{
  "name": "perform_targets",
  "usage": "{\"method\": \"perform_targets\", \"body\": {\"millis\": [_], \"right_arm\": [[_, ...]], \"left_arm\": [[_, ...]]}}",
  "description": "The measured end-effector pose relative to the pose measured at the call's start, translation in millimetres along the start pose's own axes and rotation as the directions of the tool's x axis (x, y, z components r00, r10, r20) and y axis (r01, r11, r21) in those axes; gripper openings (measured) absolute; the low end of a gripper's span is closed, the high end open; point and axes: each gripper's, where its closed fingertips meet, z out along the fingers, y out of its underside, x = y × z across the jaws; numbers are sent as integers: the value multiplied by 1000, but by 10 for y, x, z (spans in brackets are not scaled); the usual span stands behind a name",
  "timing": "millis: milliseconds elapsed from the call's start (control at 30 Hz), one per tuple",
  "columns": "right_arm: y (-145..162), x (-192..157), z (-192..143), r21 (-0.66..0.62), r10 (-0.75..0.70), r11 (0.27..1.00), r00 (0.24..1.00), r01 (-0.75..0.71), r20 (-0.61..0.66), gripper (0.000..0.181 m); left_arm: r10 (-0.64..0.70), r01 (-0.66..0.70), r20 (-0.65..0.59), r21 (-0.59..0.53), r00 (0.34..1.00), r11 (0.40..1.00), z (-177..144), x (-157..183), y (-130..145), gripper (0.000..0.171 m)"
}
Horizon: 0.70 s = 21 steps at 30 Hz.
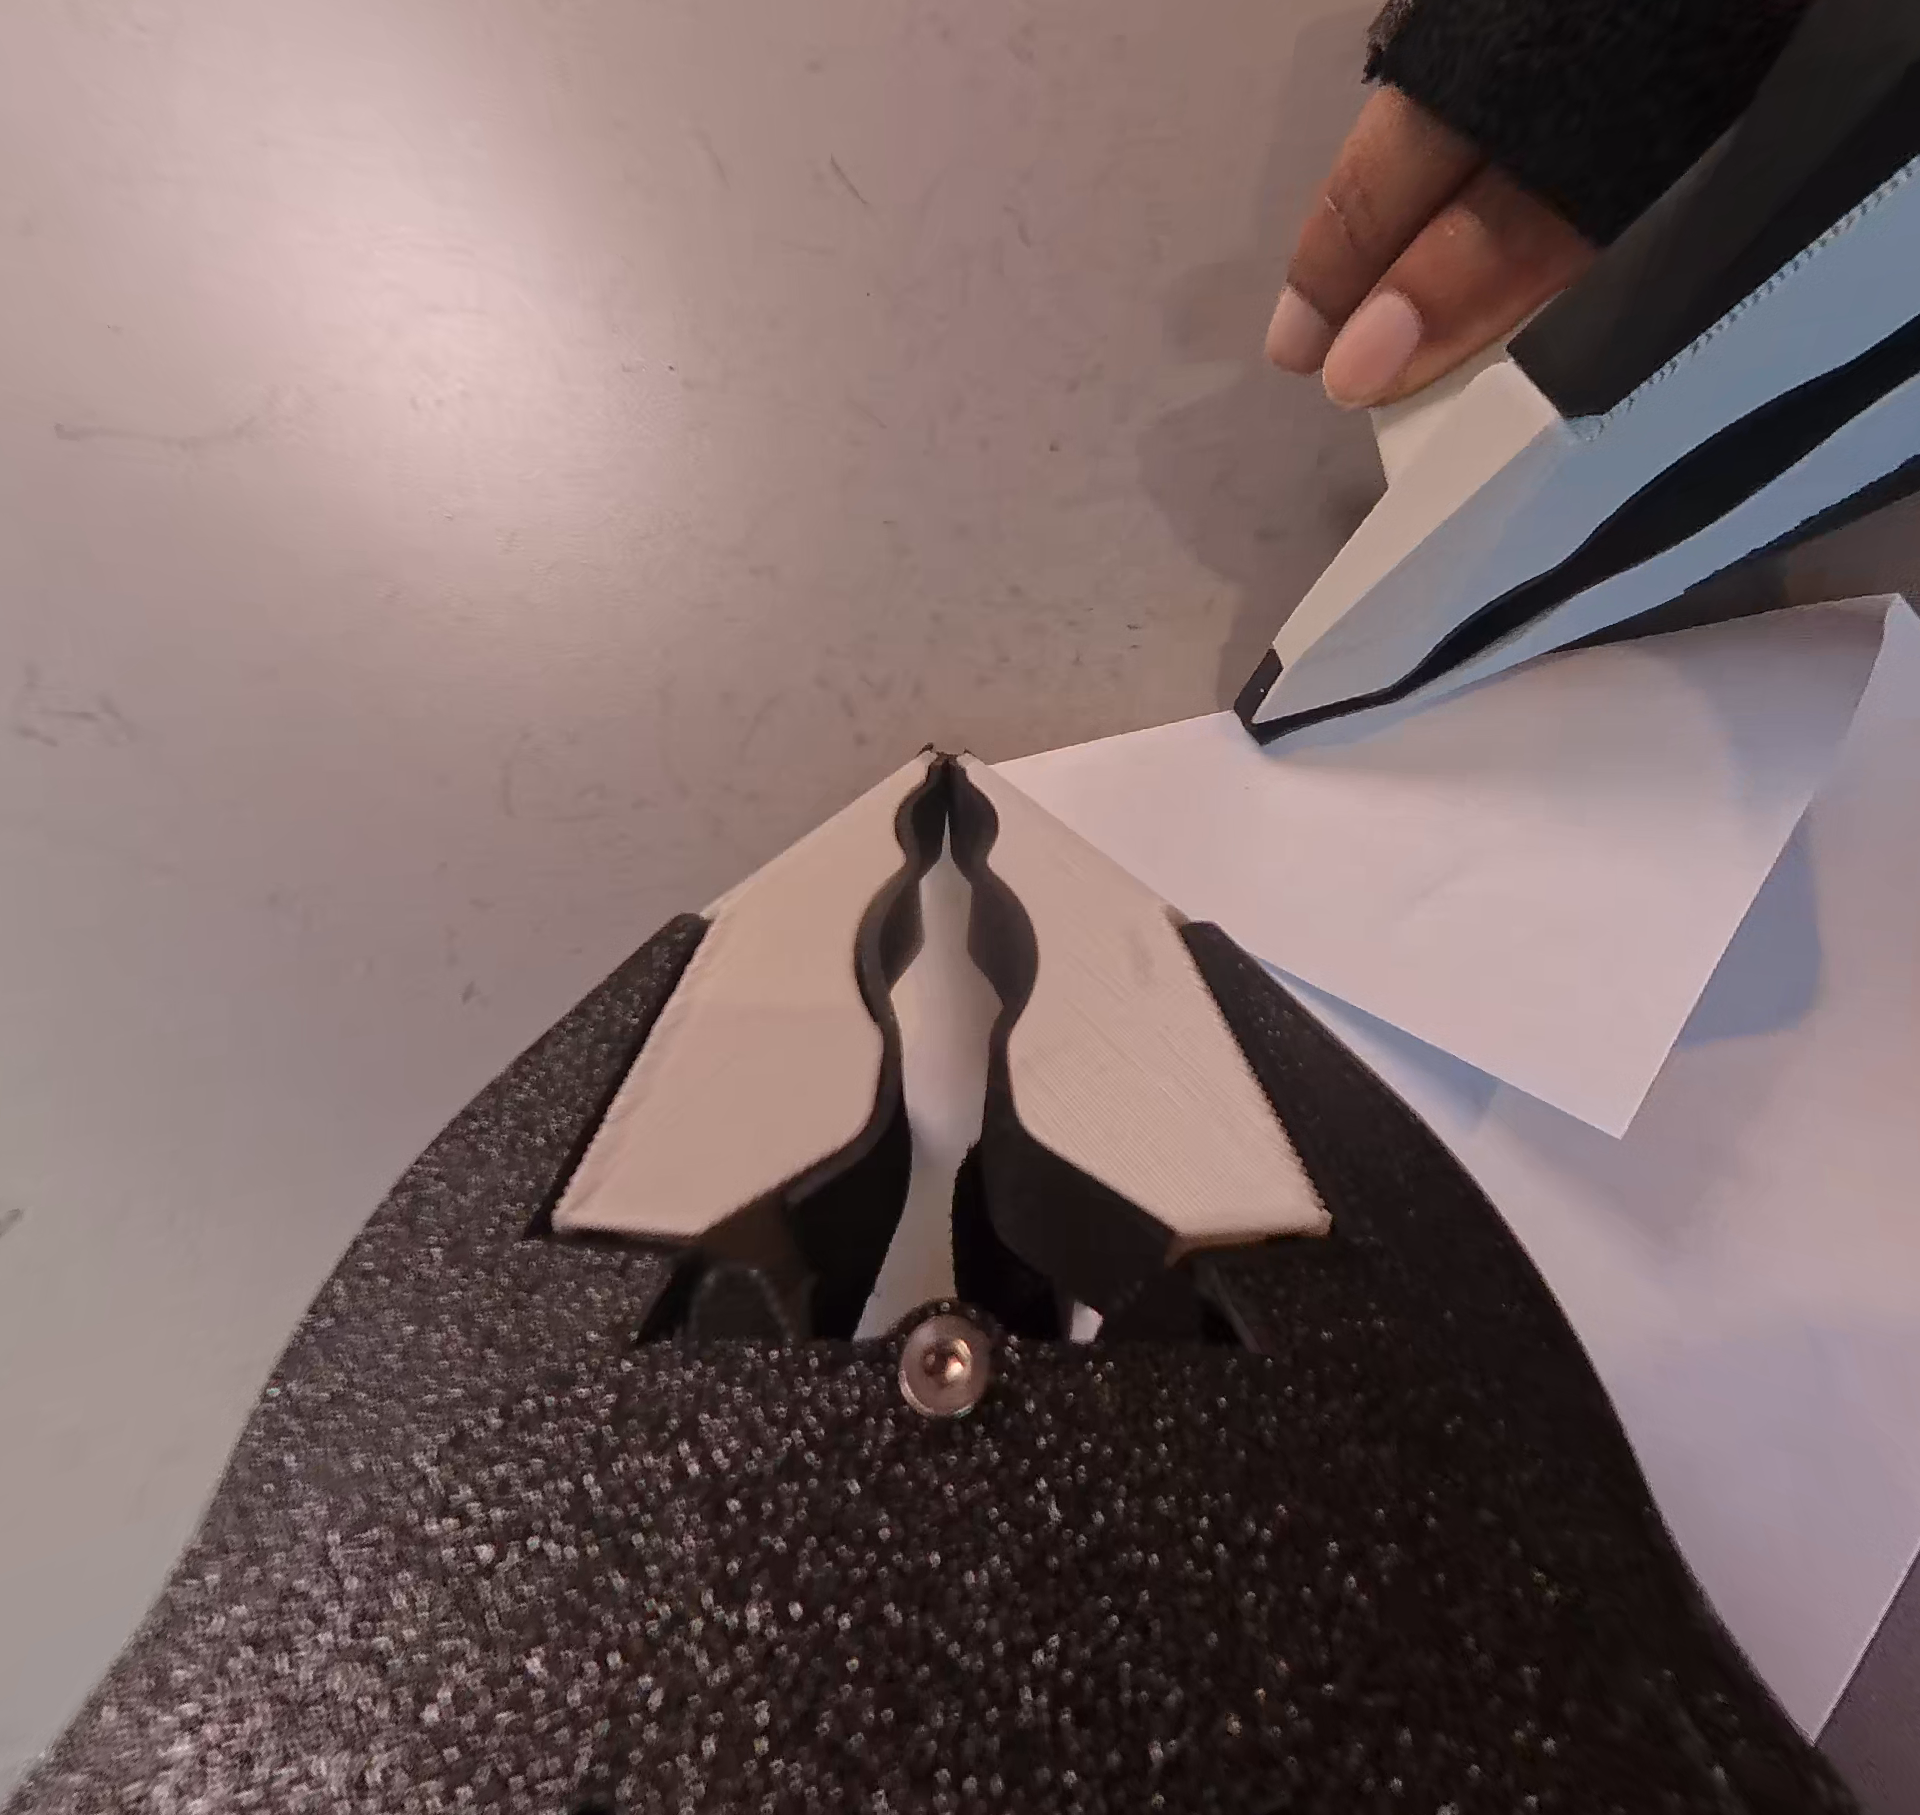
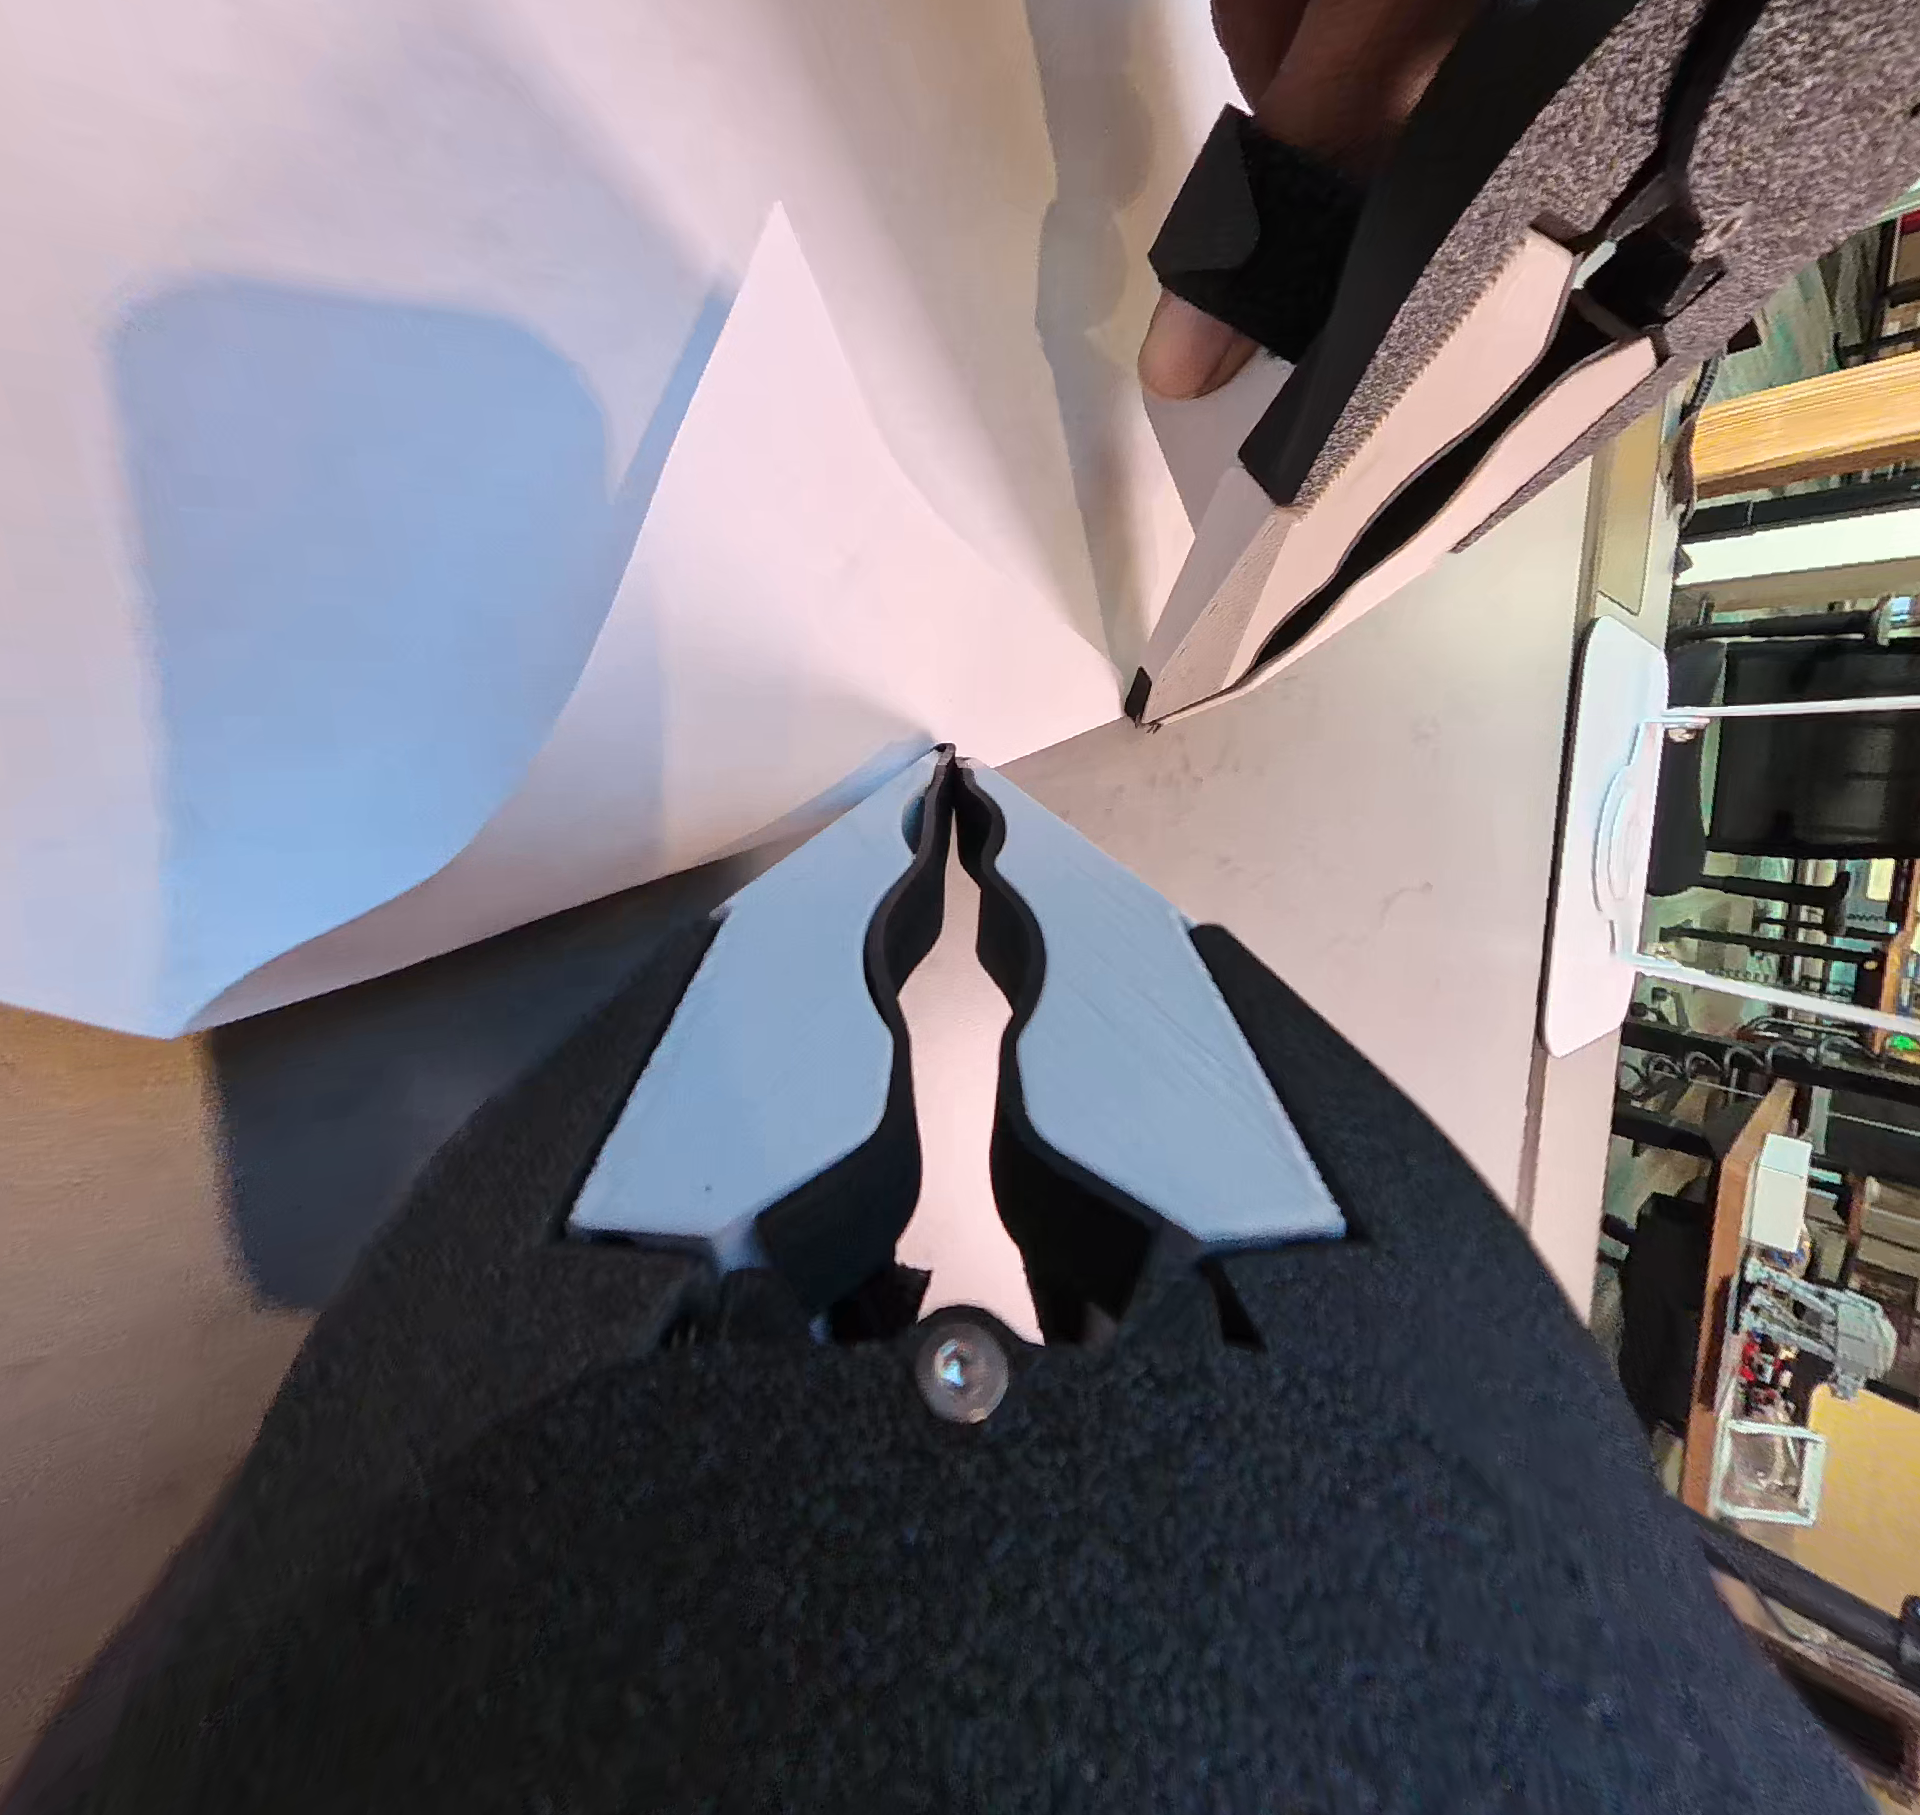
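Paper, a thin white sheet (image 1: pixel 1455 892), lies partly on the pale grey, scuffed bench top (image 1: pixel 520 415) and curls upward, held at one edge by both tools. Left gripper (image 1: pixel 943 755), with cream ribbed fingers in a black speckled body, has its tips pressed together, and white paper shows in the gap behind them, so it pinches the sheet's edge. Right gripper (image 2: pixel 943 753), pale grey-fingered, is likewise closed to the tips on the same edge, just beside the left gripper (image 2: pixel 1143 711). In the right wrist view the sheet (image 2: pixel 468 415) billows up, one corner folded over. A hand (image 1: pixel 1382 290) in a black strap grips the right gripper (image 1: pixel 1262 716).
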Motion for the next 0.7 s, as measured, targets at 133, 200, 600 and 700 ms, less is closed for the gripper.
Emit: {"method": "perform_targets", "body": {"millis": [133,200,600,700], "right_arm": [[4,-49,-43,12,79,997,997,-79,-10,0],[7,-64,-57,21,130,991,991,-130,-13,0],[7,-156,-138,20,212,977,977,-212,-24,0],[7,-183,-161,22,231,973,973,-230,-23,0]], "left_arm": [[-1,1,-3,1,1000,1000,0,1,1,0],[2,-2,0,1,1000,1000,0,1,0,0],[-5,5,-4,10,1000,1000,-2,3,-1,0],[-6,6,-6,11,1000,1000,-2,3,-1,0]]}}
